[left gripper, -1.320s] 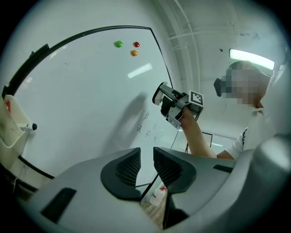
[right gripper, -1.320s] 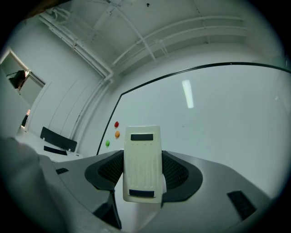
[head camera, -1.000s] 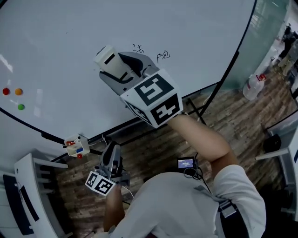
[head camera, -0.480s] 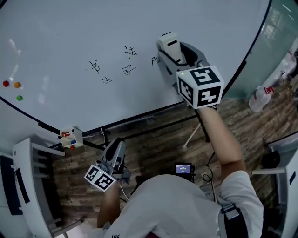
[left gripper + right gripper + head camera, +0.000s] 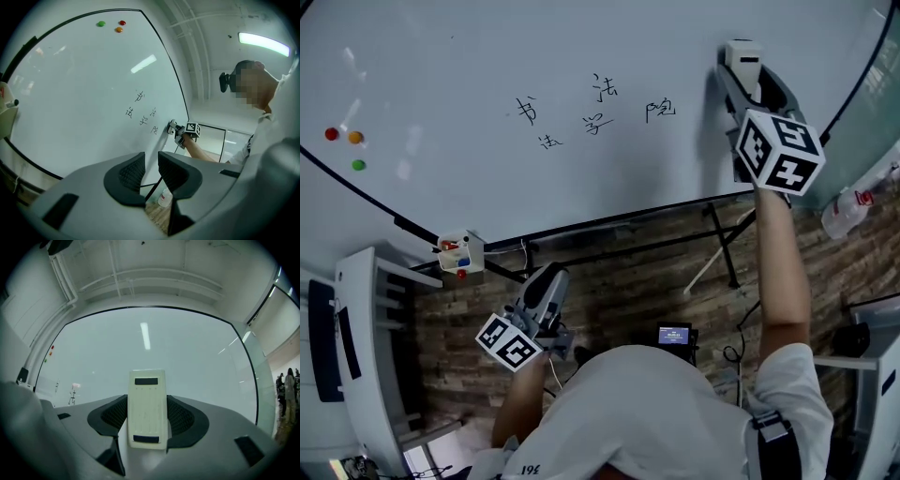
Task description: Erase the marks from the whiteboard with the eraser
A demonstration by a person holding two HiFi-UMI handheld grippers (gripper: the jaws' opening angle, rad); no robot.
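Several black handwritten marks (image 5: 596, 117) sit in the middle of the whiteboard (image 5: 441, 75). My right gripper (image 5: 741, 73) is shut on the cream eraser (image 5: 742, 54), held up at the board to the right of the marks, past the rightmost one (image 5: 659, 110). In the right gripper view the eraser (image 5: 147, 399) stands between the pads, facing bare board. From the left gripper view the eraser (image 5: 171, 127) appears to touch the board just beyond the marks (image 5: 140, 110). My left gripper (image 5: 549, 279) hangs low beside the person, its jaws (image 5: 151, 168) together with only a slit and nothing in them.
Red (image 5: 331, 134), orange (image 5: 355, 137) and green (image 5: 358, 165) magnets dot the board's left. A small marker box (image 5: 457, 253) hangs on the lower frame. The board's stand legs (image 5: 722, 239) cross the wooden floor. A plastic bottle (image 5: 848, 211) stands at right, white furniture (image 5: 366, 356) at left.
My right gripper has swept the eraser rightwards across the board, from over the marks to the bare area right of them. The marks still show. The left gripper stayed low.
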